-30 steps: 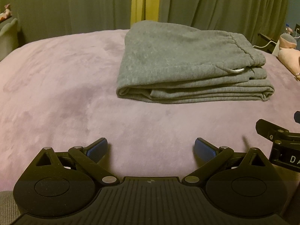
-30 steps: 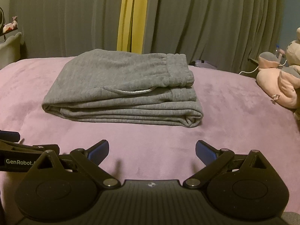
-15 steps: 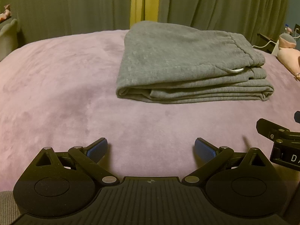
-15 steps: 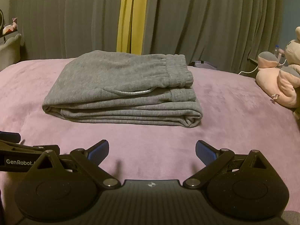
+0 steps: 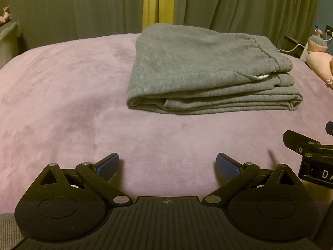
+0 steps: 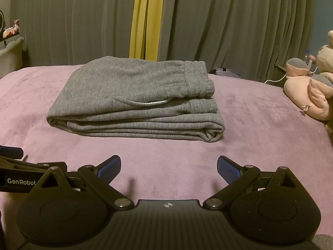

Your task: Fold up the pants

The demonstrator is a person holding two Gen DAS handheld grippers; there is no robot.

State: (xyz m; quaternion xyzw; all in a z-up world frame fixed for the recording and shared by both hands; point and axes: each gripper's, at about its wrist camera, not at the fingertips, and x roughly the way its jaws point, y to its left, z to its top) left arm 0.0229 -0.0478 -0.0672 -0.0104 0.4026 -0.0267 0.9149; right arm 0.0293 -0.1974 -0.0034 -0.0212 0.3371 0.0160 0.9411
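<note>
The grey pants (image 5: 204, 73) lie folded in a flat stack on the purple bedspread (image 5: 62, 104), waistband on top at the right. They also show in the right wrist view (image 6: 137, 100). My left gripper (image 5: 167, 166) is open and empty, low over the bedspread, well short of the stack. My right gripper (image 6: 169, 167) is open and empty, likewise in front of the stack. Part of the right gripper shows at the right edge of the left wrist view (image 5: 310, 154). Part of the left gripper shows at the left edge of the right wrist view (image 6: 20, 173).
A pink plush toy (image 6: 312, 89) lies on the bed at the right. Grey curtains (image 6: 229, 20) with a yellow strip (image 6: 145, 18) hang behind the bed. A pale chair back (image 6: 10, 56) stands at the far left.
The right wrist view has dropped slightly, so the stack sits a little higher in frame. The pants and the left gripper have not moved.
</note>
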